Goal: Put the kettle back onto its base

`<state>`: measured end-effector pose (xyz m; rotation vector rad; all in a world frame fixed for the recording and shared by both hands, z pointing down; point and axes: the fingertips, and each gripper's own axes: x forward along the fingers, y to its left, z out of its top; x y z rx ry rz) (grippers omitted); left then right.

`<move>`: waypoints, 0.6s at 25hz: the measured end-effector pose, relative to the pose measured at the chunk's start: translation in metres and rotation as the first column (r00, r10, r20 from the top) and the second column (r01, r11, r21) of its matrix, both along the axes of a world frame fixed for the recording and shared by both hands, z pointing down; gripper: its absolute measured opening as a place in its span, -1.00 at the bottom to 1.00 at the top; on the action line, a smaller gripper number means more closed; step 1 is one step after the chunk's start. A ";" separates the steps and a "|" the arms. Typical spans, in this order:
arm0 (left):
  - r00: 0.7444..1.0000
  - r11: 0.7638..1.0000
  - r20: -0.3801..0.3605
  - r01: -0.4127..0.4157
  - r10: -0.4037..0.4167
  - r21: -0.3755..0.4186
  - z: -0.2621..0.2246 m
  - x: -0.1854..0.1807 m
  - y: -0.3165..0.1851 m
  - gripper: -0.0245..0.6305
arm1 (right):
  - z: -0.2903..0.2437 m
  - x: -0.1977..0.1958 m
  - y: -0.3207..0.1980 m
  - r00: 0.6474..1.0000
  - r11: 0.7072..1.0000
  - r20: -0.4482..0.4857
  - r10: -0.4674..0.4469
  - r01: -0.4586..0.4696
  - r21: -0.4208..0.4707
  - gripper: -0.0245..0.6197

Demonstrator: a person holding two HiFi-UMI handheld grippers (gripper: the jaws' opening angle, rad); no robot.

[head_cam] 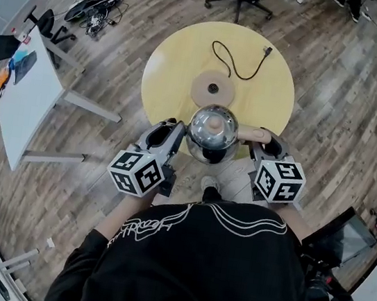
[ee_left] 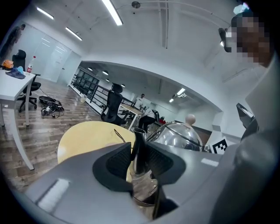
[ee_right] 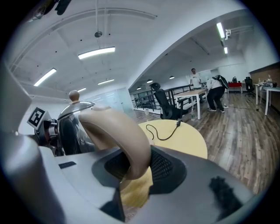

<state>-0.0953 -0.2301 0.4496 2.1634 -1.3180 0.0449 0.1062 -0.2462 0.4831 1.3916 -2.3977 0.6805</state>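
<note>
The round yellow surface (head_cam: 178,57) carries the base (head_cam: 212,89), which is bare. The kettle (head_cam: 212,130) hangs over the surface's near edge, short of the base, held from both sides. The left claw (ee_left: 139,158) pinches its spout (ee_left: 139,146), and the right claw (ee_right: 138,168) pinches its beige handle (ee_right: 120,131). A black cord (head_cam: 240,64) lies beyond the base.

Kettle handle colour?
Plain beige, no pattern. The kettle handle shows best in the right gripper view.
</note>
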 end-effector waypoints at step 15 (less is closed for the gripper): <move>0.995 0.999 0.099 -0.024 0.021 0.032 0.011 -0.008 -0.116 -0.61 | 0.002 -0.012 -0.125 0.998 0.996 -0.056 -0.037 0.041 0.075 -0.55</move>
